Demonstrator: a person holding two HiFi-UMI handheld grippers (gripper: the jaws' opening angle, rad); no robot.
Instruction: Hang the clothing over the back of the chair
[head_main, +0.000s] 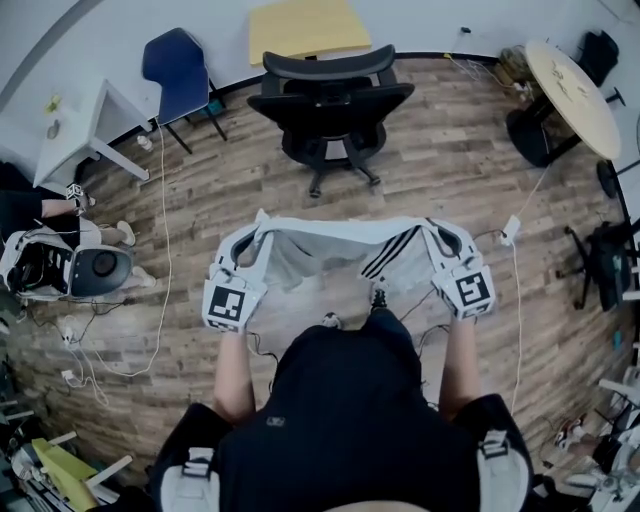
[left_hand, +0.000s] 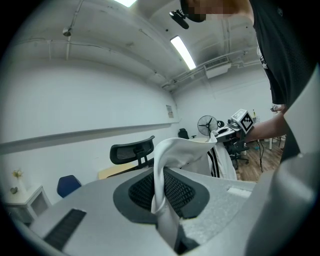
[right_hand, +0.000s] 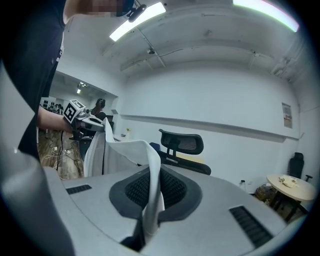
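While the left gripper (head_main: 250, 238) and right gripper (head_main: 438, 235) each clamp an end, the white clothing (head_main: 330, 235) hangs stretched between them, clear of the black chair (head_main: 330, 100).

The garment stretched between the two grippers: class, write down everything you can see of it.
The garment is soft, whitish fabric with black stripes near its right end. It hangs spread in the air, one end pinched by the left gripper, the other by the right gripper. It is above the wooden floor, short of the black office chair, not touching it.
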